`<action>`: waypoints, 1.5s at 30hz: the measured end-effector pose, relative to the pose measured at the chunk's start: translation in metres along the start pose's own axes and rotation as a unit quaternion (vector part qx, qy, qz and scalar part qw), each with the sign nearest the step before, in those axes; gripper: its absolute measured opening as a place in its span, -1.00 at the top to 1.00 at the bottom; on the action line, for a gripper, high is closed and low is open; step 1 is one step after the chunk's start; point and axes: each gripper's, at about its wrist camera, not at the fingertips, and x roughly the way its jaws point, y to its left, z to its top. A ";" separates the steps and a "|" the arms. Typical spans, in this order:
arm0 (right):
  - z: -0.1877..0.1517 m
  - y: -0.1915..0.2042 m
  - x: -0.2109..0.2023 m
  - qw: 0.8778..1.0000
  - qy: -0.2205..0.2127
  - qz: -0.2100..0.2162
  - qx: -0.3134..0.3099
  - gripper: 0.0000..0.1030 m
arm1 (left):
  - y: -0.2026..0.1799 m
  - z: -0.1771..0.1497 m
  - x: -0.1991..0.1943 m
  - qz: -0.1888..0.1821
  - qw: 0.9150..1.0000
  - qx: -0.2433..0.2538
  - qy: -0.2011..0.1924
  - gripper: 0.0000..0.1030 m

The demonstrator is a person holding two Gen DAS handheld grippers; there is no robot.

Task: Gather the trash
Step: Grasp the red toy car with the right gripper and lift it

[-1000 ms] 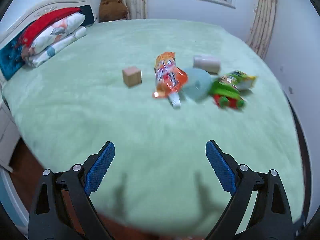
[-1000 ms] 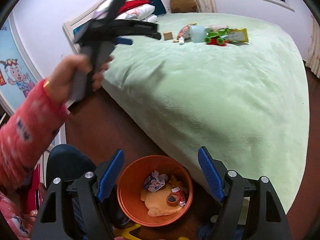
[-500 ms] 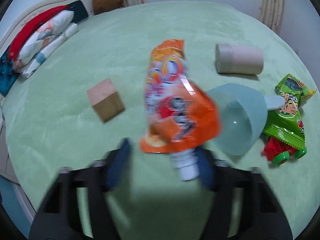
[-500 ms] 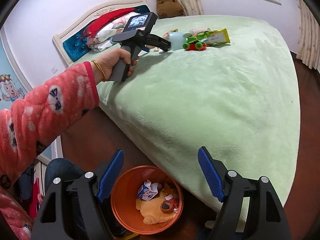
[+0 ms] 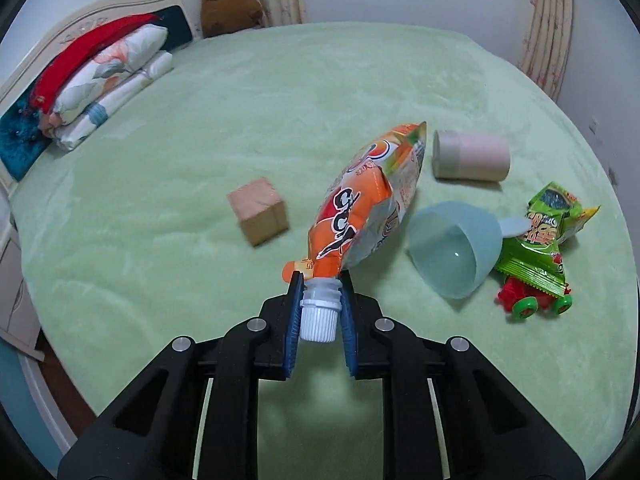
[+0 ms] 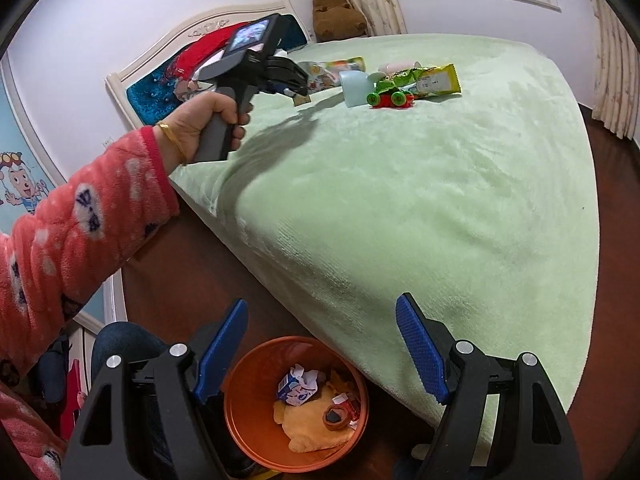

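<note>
**Orange pouch gripped by its cap on the bed**

A wooden block is seen at left on the green bed. The left gripper is closed on the white cap of the orange pouch, which is tilted up beside a blue cup and a green wrapper. The right gripper is held wide open, empty, above the orange bin.

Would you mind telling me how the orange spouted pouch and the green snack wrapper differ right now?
The orange spouted pouch is clamped at its white cap by the left hand-held gripper; the green snack wrapper is untouched. The pouch looks puffed and has a screw spout; the wrapper is crumpled, lying partly over a toy car. Both are printed food packaging over the green bed.
</note>
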 end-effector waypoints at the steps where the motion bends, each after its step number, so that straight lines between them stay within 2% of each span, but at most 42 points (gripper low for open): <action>1: 0.000 0.001 -0.001 1.000 -0.001 0.000 -0.001 -0.45 | 0.005 0.000 -0.005 -0.005 1.000 -0.008 -0.004 0.66; 5: 0.003 0.004 -0.006 1.000 -0.008 -0.004 -0.013 -0.45 | 0.017 -0.001 -0.027 -0.018 0.999 -0.021 -0.026 0.66; 9: 0.023 -0.006 0.002 1.000 -0.021 -0.011 -0.018 -0.45 | 0.025 -0.014 -0.068 -0.041 0.997 -0.020 -0.063 0.66; 17: 0.116 -0.039 0.064 0.995 -0.024 -0.062 -0.075 -0.45 | 0.045 -0.060 -0.146 -0.062 0.990 -0.033 -0.121 0.66; 20: 0.155 -0.047 0.100 0.993 -0.011 -0.070 -0.092 -0.45 | 0.055 -0.081 -0.166 -0.071 0.988 -0.044 -0.127 0.66; 25: 0.202 -0.052 0.157 0.988 0.011 -0.094 -0.119 -0.45 | 0.070 -0.115 -0.189 -0.079 0.986 -0.069 -0.133 0.66; 28: 0.220 -0.059 0.181 0.988 0.022 -0.104 -0.111 -0.45 | 0.077 -0.132 -0.199 -0.069 0.984 -0.082 -0.140 0.66; 34: 0.238 -0.072 0.221 0.985 0.060 -0.122 -0.106 -0.43 | 0.090 -0.152 -0.206 -0.081 0.983 -0.105 -0.128 0.66; 36: 0.240 -0.074 0.221 0.987 0.063 -0.113 -0.092 -0.18 | 0.091 -0.154 -0.206 -0.084 0.983 -0.104 -0.125 0.66; 39: 0.238 -0.071 0.217 0.988 0.061 -0.112 -0.092 -0.12 | 0.091 -0.156 -0.205 -0.086 0.983 -0.104 -0.121 0.66; 41: 0.235 -0.070 0.210 0.989 0.060 -0.104 -0.085 0.36 | 0.091 -0.157 -0.205 -0.088 0.983 -0.106 -0.122 0.66; 45: 0.229 -0.066 0.194 0.990 0.054 -0.098 -0.083 0.41 | 0.090 -0.157 -0.202 -0.094 0.983 -0.104 -0.120 0.66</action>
